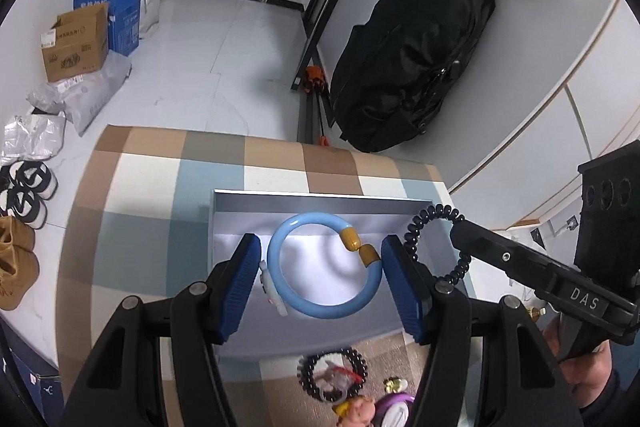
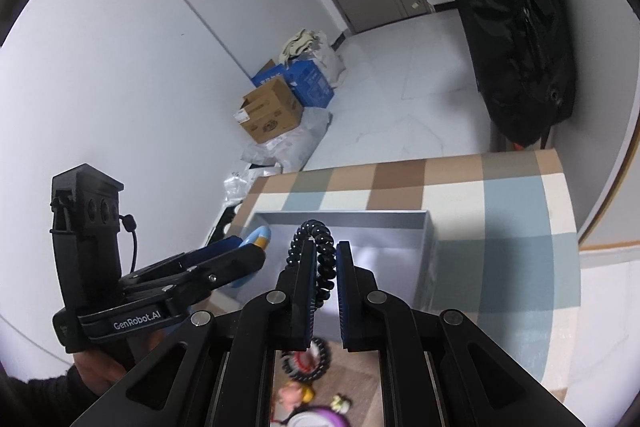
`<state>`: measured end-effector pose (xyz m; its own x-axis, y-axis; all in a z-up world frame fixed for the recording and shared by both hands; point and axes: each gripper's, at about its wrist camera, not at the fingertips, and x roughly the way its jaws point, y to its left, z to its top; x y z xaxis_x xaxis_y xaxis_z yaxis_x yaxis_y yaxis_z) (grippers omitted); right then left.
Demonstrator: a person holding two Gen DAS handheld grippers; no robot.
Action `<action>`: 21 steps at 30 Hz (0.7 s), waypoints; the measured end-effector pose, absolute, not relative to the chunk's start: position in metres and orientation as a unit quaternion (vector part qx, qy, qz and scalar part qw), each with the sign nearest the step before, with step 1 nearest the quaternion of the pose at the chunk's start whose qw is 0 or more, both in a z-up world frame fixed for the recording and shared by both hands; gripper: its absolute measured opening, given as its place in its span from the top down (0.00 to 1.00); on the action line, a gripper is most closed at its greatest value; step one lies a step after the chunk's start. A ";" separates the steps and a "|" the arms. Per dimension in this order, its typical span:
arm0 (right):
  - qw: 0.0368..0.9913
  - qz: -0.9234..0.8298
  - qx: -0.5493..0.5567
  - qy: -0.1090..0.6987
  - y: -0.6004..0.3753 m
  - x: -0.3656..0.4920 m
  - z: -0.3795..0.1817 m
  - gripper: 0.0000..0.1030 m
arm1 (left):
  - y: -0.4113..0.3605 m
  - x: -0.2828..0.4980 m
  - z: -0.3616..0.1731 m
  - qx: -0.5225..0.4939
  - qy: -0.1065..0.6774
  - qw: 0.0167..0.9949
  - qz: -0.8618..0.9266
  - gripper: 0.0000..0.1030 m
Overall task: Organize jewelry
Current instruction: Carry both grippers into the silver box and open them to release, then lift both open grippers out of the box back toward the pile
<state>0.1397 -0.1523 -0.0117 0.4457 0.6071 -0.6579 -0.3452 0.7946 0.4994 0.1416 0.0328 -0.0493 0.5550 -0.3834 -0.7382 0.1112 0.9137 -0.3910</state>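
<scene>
1. Left gripper (image 1: 320, 267) is clamped on a light-blue bangle (image 1: 320, 307) with mustard-yellow end caps; blue pads (image 1: 244, 267) press its two sides. Bangle hangs over the open grey box (image 1: 320, 201).
2. Right gripper (image 2: 323, 259) is pinched nearly together on a black spiral coil band (image 2: 324, 251). The coil loops up betw. the fingers, also above the box.
3. From the left cam, the coil (image 1: 434, 213) juts off the right gripper's tip at the box's right rim, just beside the bangle but apart from it.
4. Box sits on a checked tablecloth (image 1: 160, 187), tan/white/blue squares.
5. Near edge of the table, below both grippers: black beaded bracelet (image 1: 332, 373), a small doll figure (image 1: 360, 409), a purple round item (image 1: 394, 407). All blurred, can't tell more.
6. A hand (image 2: 100, 367) w/ dark sleeve grips the left tool's handle.
</scene>
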 end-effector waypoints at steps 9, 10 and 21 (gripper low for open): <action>0.824 0.281 0.168 0.461 -0.158 0.159 -0.030 0.91 | 0.030 0.155 -0.059 -0.167 0.469 0.853 -0.155 0.44; 0.822 0.282 0.173 0.463 -0.158 0.161 -0.032 0.91 | 0.029 0.155 -0.059 -0.169 0.470 0.852 -0.157 0.44; 0.849 0.275 0.179 0.413 -0.174 0.154 -0.013 0.29 | 0.037 0.145 -0.046 -0.200 0.434 0.861 -0.177 0.24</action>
<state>0.1542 -0.1742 -0.0135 0.5072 0.6154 -0.6034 -0.3194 0.7845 0.5316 0.1449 0.0375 -0.0455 0.5616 -0.4778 -0.6755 0.1309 0.8574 -0.4977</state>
